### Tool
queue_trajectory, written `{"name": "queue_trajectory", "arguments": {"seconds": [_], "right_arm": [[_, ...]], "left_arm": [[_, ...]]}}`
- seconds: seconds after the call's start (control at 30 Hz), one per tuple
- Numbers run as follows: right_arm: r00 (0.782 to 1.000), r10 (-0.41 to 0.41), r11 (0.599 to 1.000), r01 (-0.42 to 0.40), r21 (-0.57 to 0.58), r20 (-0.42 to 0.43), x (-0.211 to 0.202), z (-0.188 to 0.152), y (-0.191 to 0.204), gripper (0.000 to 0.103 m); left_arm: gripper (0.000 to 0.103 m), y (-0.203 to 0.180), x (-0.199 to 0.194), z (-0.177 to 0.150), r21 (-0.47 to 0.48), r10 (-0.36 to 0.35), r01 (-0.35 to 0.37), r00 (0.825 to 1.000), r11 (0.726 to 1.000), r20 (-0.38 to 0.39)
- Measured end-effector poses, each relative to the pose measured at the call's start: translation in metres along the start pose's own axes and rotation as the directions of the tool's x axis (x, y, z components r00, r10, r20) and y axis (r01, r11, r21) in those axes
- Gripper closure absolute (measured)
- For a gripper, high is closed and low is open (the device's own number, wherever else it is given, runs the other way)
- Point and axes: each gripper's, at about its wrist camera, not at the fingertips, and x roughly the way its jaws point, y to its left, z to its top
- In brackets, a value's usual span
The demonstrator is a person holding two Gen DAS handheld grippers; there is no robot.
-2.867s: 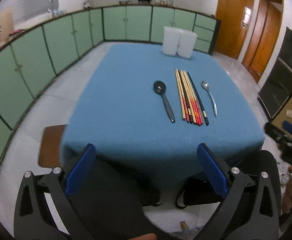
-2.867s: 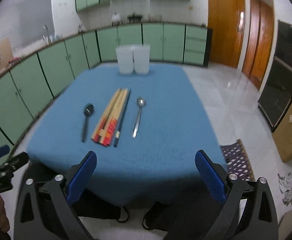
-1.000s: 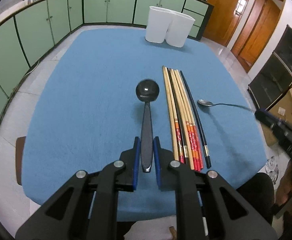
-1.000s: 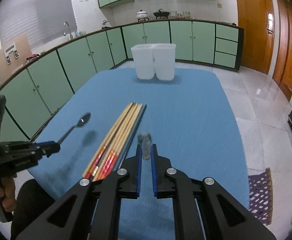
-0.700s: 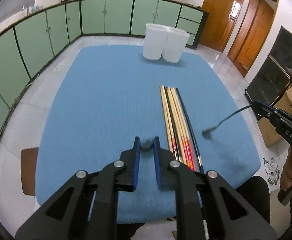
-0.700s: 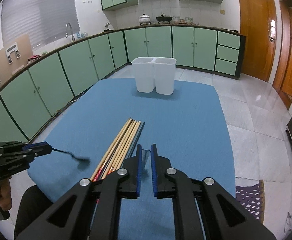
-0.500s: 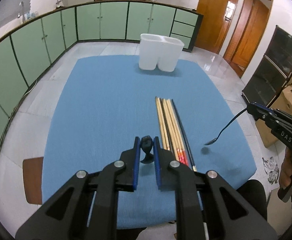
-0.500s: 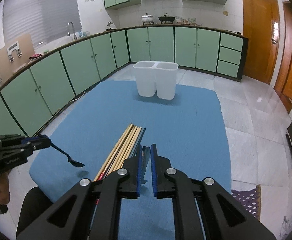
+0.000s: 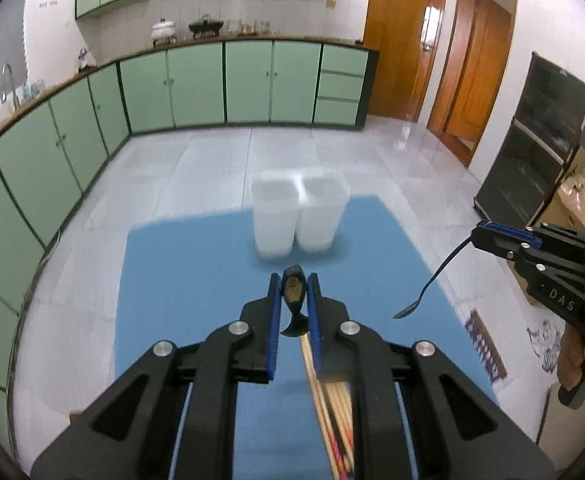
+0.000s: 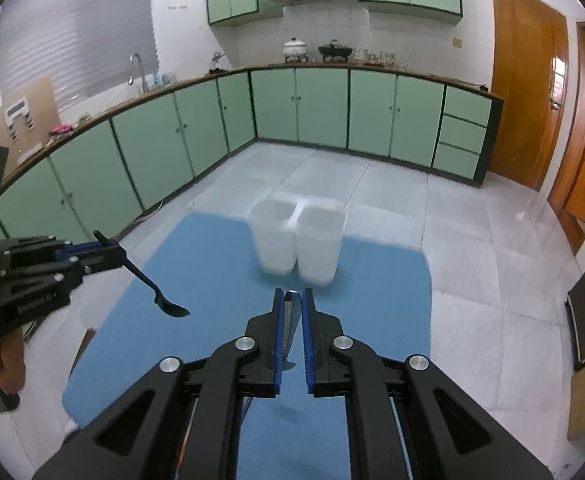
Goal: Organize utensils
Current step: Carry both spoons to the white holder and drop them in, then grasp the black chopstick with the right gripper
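Observation:
My left gripper (image 9: 294, 279) is shut on the handle of a black spoon (image 9: 293, 300), whose bowl hangs down between the fingers, above the blue table (image 9: 180, 280). My right gripper (image 10: 291, 295) is shut on the handle of a thin silver spoon (image 10: 290, 320). From the left wrist view the right gripper (image 9: 478, 237) is at the right, with the silver spoon (image 9: 432, 280) dangling bowl down. From the right wrist view the left gripper (image 10: 110, 249) carries the black spoon (image 10: 160, 296). A white twin container (image 9: 296, 220) (image 10: 296, 240) stands ahead at the table's far edge. Several chopsticks (image 9: 328, 400) lie below.
Green cabinets (image 10: 300, 108) line the far and left walls, and wooden doors (image 9: 404, 40) are at the right. A dark cabinet (image 9: 532, 152), a cardboard box (image 9: 580, 204) and a patterned mat (image 9: 486, 344) are on the floor right of the table.
Both grippers have lifted their spoons off the table and risen, moving toward the white container. The spoons now hang bowl down; the chopsticks stay on the cloth.

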Motion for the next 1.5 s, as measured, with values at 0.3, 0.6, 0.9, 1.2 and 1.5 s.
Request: {"name": "queue_trajectory", "arguments": {"seconds": [0.3, 0.6, 0.9, 1.2, 1.5], "right_arm": [[0.997, -0.059, 0.997, 0.057, 0.052, 0.042, 0.069, 0.104, -0.024, 0.095], [0.993, -0.099, 0.994, 0.101, 0.049, -0.058, 0.173, 0.097, -0.046, 0.095], [0.996, -0.067, 0.993, 0.072, 0.091, -0.051, 0.154, 0.072, -0.061, 0.091], [0.999, -0.040, 0.998, 0.039, 0.044, 0.021, 0.044, -0.073, -0.042, 0.072], [0.998, 0.015, 1.000, -0.015, 0.000, -0.062, 0.004, -0.265, 0.042, 0.071]], "left_arm": [[0.091, 0.018, 0.084, 0.105, -0.093, 0.022, -0.017, 0.998, 0.996, 0.059], [0.091, 0.035, 0.186, 0.100, -0.139, 0.009, -0.013, 0.999, 0.990, -0.036], [0.062, 0.040, 0.150, 0.084, -0.121, 0.016, -0.017, 1.000, 0.993, -0.007], [0.029, 0.048, 0.025, -0.027, -0.080, 0.064, -0.055, 0.991, 0.995, 0.114], [0.025, 0.046, -0.032, -0.206, -0.105, 0.170, -0.160, 0.982, 0.981, 0.088]]}}
